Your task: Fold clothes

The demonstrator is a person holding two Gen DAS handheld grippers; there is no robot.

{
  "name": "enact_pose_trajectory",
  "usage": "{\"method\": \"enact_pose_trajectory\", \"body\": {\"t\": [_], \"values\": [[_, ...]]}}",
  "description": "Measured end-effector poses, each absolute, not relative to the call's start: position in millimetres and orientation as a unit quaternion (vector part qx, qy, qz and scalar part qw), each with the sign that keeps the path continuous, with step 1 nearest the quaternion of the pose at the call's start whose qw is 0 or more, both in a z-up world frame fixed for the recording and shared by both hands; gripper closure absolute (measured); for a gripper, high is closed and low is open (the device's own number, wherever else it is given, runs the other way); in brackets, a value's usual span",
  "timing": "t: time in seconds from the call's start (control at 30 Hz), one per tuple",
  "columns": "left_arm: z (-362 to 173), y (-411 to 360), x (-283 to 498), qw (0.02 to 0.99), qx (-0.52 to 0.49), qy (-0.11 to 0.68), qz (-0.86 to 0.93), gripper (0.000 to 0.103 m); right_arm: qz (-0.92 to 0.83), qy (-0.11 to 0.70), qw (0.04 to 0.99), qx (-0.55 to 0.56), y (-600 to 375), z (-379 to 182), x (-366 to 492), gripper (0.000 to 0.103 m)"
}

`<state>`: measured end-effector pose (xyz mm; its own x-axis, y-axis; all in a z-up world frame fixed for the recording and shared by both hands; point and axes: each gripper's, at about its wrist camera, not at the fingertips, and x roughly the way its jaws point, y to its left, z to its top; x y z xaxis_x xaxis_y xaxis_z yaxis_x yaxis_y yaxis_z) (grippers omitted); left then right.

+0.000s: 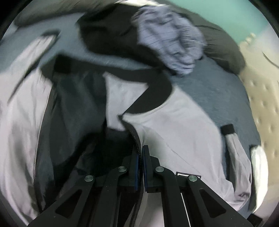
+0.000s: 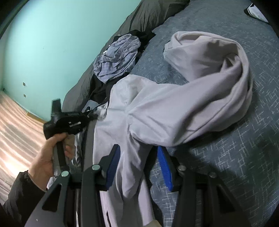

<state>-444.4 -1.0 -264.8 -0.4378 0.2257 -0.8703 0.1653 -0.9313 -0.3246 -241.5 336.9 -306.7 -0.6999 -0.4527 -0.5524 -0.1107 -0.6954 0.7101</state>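
A light grey zip jacket [image 1: 183,125] with a black collar [image 1: 157,90] and dark lining lies spread on the blue-grey bed [image 1: 218,97]. My left gripper [image 1: 140,152] is shut on the jacket's zipper edge [image 1: 135,138]. In the right wrist view the same jacket [image 2: 174,108] lies bunched, its sleeve [image 2: 218,57] curled over. My right gripper [image 2: 137,158] is open, its blue pads [image 2: 164,167] either side of a fold of the grey fabric. The person's hand [image 2: 47,157] holds the left gripper's body [image 2: 68,120] at the left.
A crumpled lilac checked garment [image 1: 172,43] and black clothes [image 1: 108,35] lie at the far side of the bed, also in the right wrist view [image 2: 116,59]. A dark duvet [image 2: 153,15] lies along the teal wall [image 2: 52,43]. Wooden floor [image 2: 15,132] is at left.
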Motion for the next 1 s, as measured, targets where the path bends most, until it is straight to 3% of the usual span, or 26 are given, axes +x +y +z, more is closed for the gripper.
{"method": "enact_pose_trajectory", "body": {"t": [0.67,0.8,1.0], "values": [[-284.6,2.1,-445.7,0.007,-0.543,-0.146,0.827,0.099,-0.84,-0.386,0.106,0.366,345.7,-304.9,-242.4,0.057],[-269.9,-1.7,-435.7,0.002,-0.532,-0.139,0.835,0.096,-0.839,-0.391,0.101,0.365,348.3,-304.5,-244.5,0.057],[-234.3,-9.3,-406.0,0.011,-0.511,-0.146,0.847,0.081,-0.842,-0.399,0.084,0.353,357.7,-301.0,-241.2,0.057]]}}
